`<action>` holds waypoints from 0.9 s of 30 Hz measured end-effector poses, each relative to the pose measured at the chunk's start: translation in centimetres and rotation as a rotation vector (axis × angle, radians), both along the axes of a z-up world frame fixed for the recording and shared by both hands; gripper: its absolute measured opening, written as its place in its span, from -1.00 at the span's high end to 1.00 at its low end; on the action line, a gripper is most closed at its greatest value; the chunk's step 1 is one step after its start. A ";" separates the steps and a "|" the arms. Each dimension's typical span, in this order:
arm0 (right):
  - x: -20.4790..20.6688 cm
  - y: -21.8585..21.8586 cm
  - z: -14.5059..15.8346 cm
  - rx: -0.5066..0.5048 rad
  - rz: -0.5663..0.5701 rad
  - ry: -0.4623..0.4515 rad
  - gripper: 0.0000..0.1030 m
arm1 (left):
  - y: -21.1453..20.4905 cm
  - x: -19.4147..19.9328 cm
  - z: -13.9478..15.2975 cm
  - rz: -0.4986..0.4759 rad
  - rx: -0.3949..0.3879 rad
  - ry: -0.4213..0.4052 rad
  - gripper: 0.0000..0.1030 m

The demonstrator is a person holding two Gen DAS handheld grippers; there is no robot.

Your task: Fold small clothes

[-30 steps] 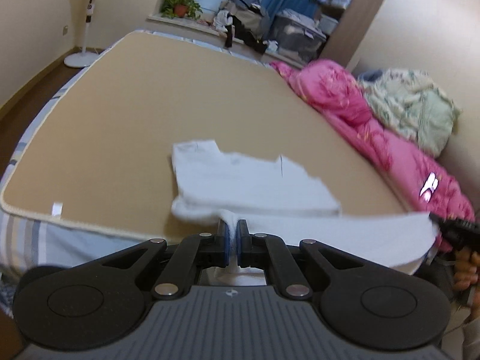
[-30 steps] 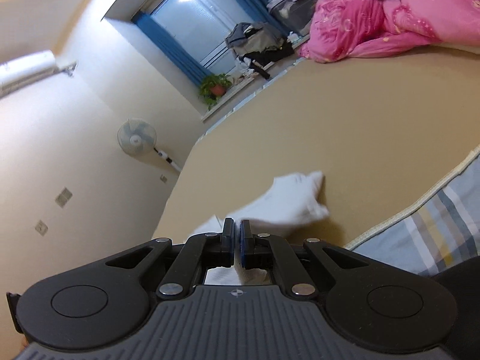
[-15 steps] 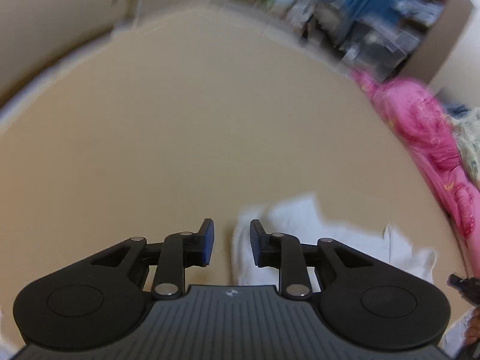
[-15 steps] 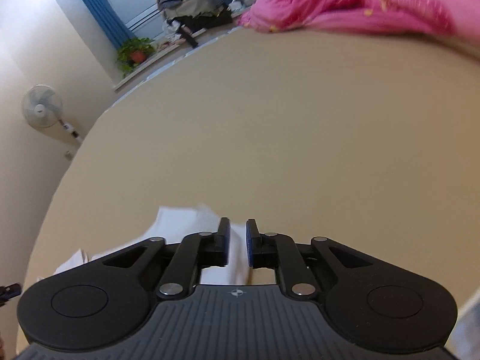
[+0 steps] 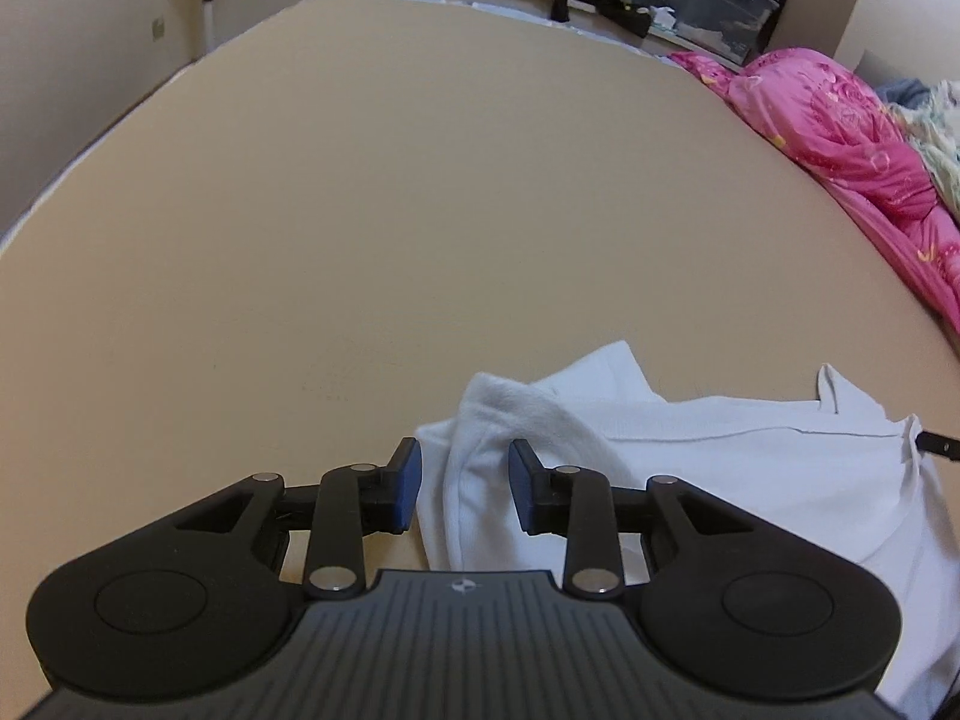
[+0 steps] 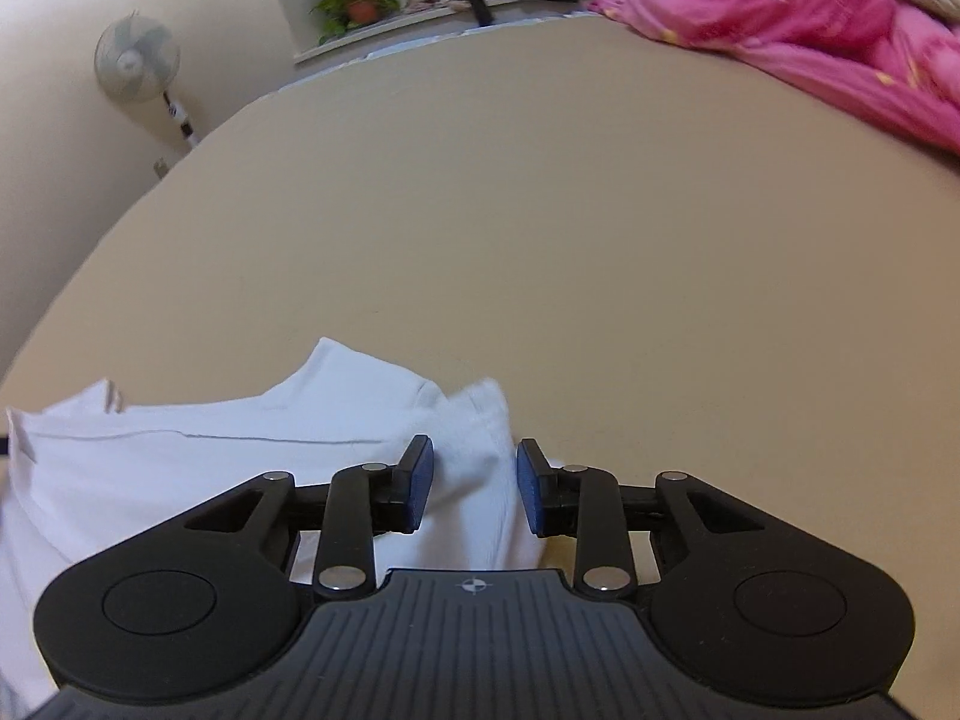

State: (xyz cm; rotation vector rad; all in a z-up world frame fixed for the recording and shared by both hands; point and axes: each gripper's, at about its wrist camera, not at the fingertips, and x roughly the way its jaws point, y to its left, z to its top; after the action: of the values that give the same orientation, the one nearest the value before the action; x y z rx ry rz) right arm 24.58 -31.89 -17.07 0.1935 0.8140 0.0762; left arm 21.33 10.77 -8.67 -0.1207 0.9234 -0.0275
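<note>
left gripper (image 5: pixel 462 486): jaws opening, white garment (image 5: pixel 690 480) edge lying between them, pads not pressing | right gripper (image 6: pixel 474 486): jaws opening over the garment's other end, ungripped | garment: lying folded on the tan bed (image 5: pixel 420 210)

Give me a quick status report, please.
Left gripper and right gripper opening, pads clear of cloth. White garment lies on bed. Nothing in the way.

Dim, warm, even light with soft shadows; fisheye bends the bed (image 5: pixel 420 192) edges, and the pink quilt (image 6: pixel 780 18) beyond it is motion-blurred.
</note>
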 end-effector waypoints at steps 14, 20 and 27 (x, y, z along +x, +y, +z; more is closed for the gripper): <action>-0.3 -2.0 3.2 0.189 -0.131 -0.249 0.86 | 2.6 0.4 2.2 0.105 -0.057 -0.129 1.00; 1.6 -1.5 0.1 0.137 -0.177 -0.007 0.79 | 2.2 0.5 1.1 -0.025 -0.082 -0.049 -0.01; 1.7 -1.8 -0.1 0.150 -0.171 0.014 0.81 | 1.0 2.7 -0.1 -0.071 -0.070 -0.023 0.94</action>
State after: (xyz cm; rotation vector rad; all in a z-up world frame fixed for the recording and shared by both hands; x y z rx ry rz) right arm 26.27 -33.71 -17.18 0.4048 0.8031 -0.0254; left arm 24.04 11.78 -8.78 -0.1519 0.9037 -0.1271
